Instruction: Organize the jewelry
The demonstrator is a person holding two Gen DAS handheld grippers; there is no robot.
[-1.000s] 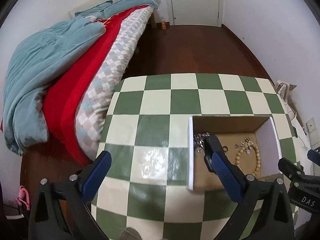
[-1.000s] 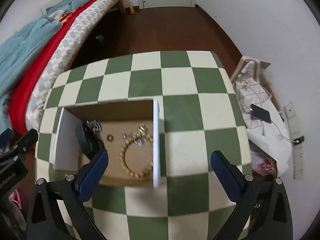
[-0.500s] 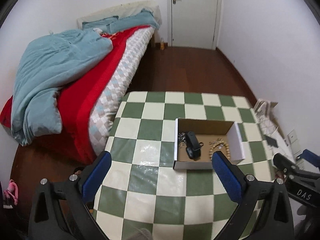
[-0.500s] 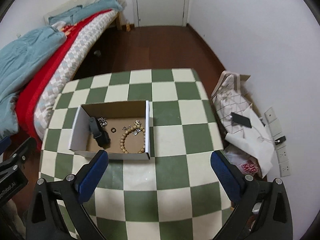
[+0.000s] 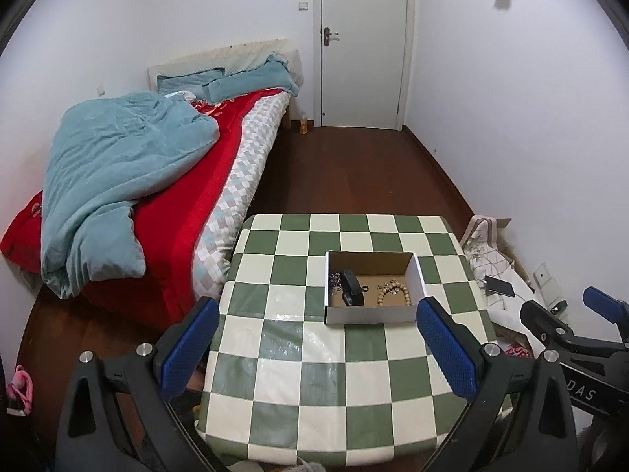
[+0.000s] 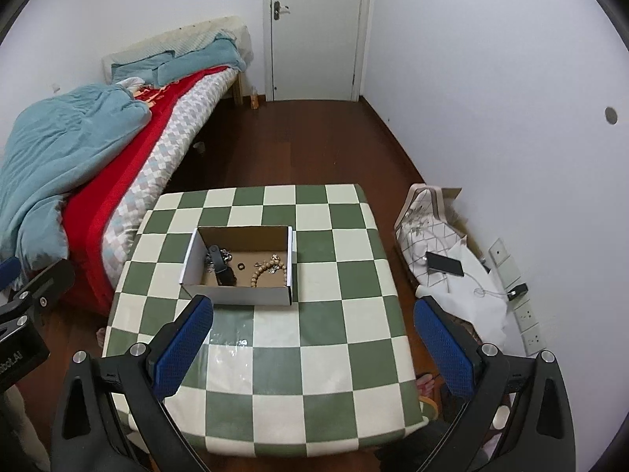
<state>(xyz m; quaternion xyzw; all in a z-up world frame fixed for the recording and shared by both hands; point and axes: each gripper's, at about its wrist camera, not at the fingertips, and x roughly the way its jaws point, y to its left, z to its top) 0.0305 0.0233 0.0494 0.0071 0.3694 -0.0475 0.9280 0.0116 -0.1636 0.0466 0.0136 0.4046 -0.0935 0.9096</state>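
A white cardboard box stands on the green-and-white checkered table. Inside lie a wooden bead bracelet, a black watch, a silver chain and a small dark ring. My left gripper is open and empty, high above the table's near side. My right gripper is open and empty, also raised well back from the box.
A bed with a blue duvet and red blanket lies left of the table. A closed white door is at the far wall. Bags, a phone and cables lie on the floor at the right wall.
Both grippers have pulled up and back from the box, so the whole table and room now show. The jewelry stays in the box.
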